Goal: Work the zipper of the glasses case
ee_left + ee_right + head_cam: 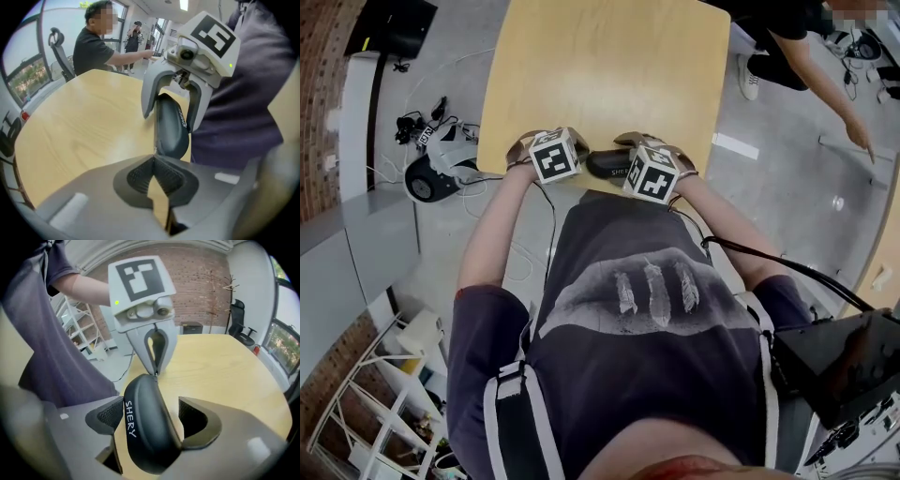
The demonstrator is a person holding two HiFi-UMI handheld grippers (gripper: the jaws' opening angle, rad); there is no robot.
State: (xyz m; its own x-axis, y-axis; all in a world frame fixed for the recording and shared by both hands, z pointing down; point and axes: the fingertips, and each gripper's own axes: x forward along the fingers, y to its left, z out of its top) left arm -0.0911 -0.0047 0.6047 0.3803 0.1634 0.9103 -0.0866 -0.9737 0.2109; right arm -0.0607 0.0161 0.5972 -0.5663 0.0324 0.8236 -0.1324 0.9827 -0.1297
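Your pale wooden tabletop stands on a grey floor, with a brick wall behind; the black glasses case lies at the near edge, its ends hidden from above by marker cubes; your left hand-held gripper pinches the tiny, hard-to-see zipper pull; your right hand-held gripper is spread around the case; another person stands beyond.

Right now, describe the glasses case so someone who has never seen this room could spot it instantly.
Find the light wooden table, then the left claw and right claw at one edge. Between them lies the glasses case: a black oval shell lettered SHERY in white, unlike the grey claws.
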